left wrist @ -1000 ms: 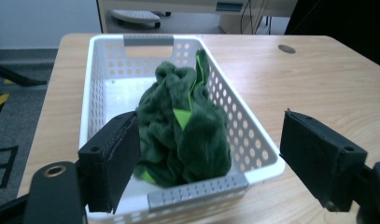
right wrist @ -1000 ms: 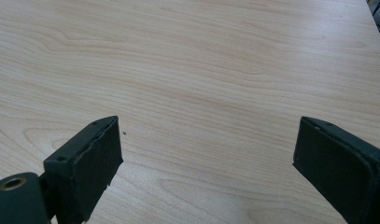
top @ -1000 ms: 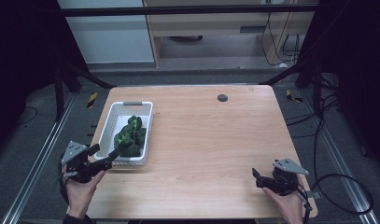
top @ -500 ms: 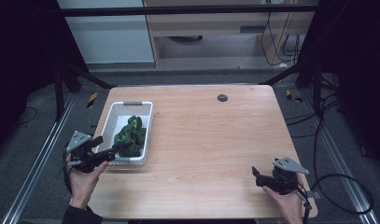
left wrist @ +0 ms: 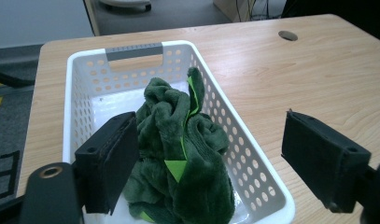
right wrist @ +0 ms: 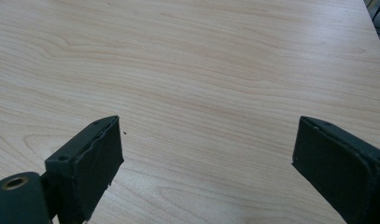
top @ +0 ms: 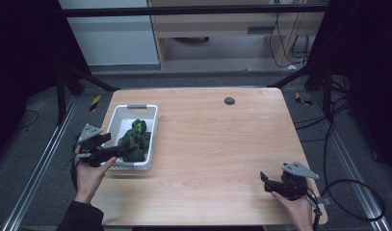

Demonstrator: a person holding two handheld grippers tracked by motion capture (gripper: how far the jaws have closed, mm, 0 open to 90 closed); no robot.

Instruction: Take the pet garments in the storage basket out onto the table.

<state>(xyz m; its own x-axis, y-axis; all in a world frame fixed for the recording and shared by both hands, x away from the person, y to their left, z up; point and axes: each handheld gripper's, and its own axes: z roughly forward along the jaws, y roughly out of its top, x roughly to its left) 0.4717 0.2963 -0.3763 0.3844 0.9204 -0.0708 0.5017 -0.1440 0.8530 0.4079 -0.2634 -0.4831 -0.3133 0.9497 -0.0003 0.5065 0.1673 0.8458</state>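
Note:
A white perforated basket (top: 117,118) (left wrist: 89,88) sits at the left of the wooden table (top: 222,144). Inside it lies a crumpled dark green cloth (top: 135,139) (left wrist: 183,149). My left gripper (top: 115,153) (left wrist: 211,163) is open at the basket's near end, one jaw inside over the cloth's left side, the other outside the right wall, with the cloth between them untouched. My right gripper (top: 267,182) (right wrist: 206,163) is open low over bare wood near the front right corner, holding nothing.
A small dark round hole (top: 229,100) (left wrist: 288,35) marks the table's far side. Dark frame posts and cables (top: 347,187) flank the table on grey floor. A light cabinet (top: 111,38) stands behind.
My left gripper has moved up and right from the front left edge to the basket's near end, now straddling the cloth. The right gripper has barely shifted.

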